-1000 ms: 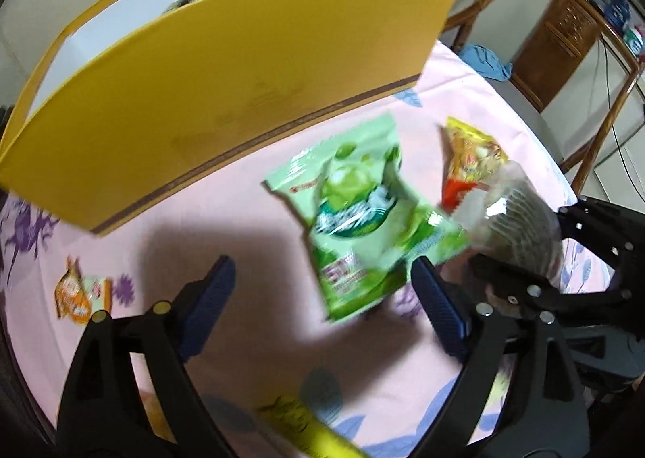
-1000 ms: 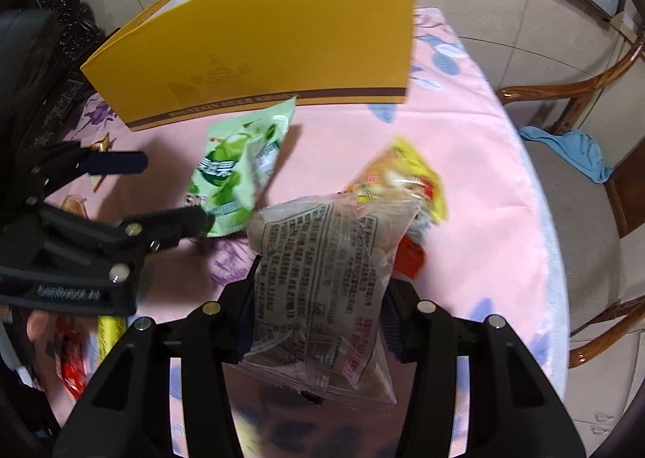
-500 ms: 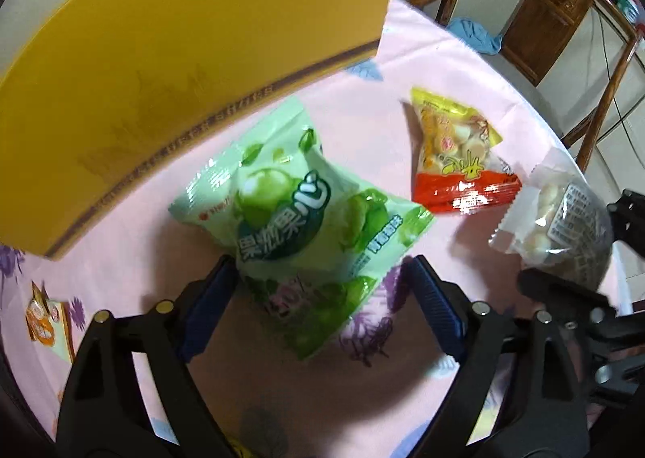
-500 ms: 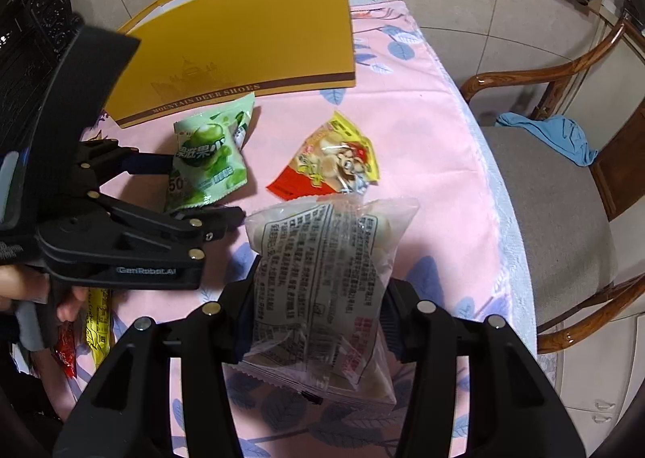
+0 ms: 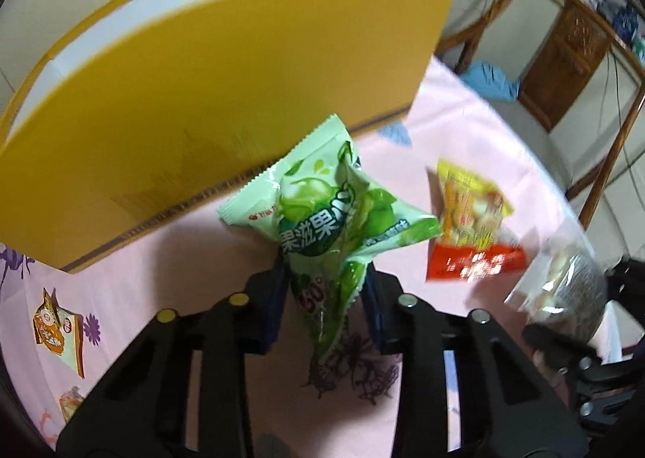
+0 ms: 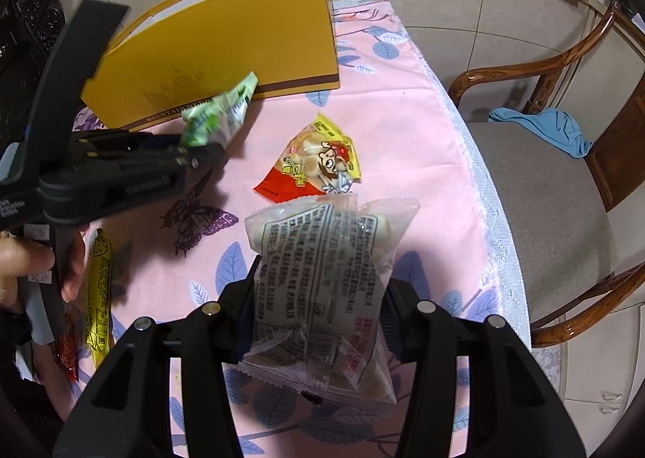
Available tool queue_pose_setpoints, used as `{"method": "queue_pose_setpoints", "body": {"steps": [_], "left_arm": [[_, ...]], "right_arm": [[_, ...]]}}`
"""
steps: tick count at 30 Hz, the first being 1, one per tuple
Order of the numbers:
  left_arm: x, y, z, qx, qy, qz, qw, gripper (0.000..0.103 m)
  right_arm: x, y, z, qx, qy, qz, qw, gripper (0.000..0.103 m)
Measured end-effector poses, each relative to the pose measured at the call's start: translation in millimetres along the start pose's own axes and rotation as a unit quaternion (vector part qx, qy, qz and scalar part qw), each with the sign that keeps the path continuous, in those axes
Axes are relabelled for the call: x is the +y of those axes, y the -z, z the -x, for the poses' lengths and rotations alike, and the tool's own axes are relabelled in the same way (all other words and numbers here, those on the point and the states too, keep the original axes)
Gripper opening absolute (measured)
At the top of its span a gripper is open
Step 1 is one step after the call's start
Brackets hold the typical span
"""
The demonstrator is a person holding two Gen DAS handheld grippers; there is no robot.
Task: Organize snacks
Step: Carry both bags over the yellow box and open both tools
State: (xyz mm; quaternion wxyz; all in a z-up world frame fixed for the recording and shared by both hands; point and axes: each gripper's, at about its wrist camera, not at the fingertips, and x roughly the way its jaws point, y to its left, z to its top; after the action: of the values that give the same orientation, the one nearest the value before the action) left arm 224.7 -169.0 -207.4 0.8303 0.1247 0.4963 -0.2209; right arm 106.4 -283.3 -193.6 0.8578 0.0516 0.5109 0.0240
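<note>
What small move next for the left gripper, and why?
Probably lift the green packet up toward the yellow box. The left gripper is closing, its pads already pinching the packet's lower end, and the box stands open-topped just behind.

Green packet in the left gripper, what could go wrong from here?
The left gripper is closing on only the crumpled lower end of the green packet, so it may slip out or tear. The clear bag hanging from the right gripper could snag the yellow box wall.
</note>
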Motion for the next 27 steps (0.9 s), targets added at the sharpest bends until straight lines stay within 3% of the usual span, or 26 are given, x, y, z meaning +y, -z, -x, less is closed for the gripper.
{"method": "queue_pose_setpoints", "body": {"steps": [11,16,22,27], "left_arm": [[12.4,6.3,46.1,-0.056,0.026,0.062,0.9962,0.030],[30.5,17.0,87.1,-0.079,0.031,0.122,0.9890,0.030],[67.9,27.2,139.5,-0.104,-0.007,0.189,0.9765,0.030],[102.1,14.1,176.2,-0.140,-0.036,0.222,0.9641,0.030]], "right_arm": [[7.7,-8.2,6.4,-0.014,-0.005,0.015,1.000,0.051],[23.7,-18.7,20.7,-0.043,-0.014,0.038,0.998,0.050],[55.5,-48.5,49.1,-0.095,-0.043,0.069,0.992,0.049],[89.1,-98.5,70.1,-0.148,-0.058,0.097,0.982,0.049]]}}
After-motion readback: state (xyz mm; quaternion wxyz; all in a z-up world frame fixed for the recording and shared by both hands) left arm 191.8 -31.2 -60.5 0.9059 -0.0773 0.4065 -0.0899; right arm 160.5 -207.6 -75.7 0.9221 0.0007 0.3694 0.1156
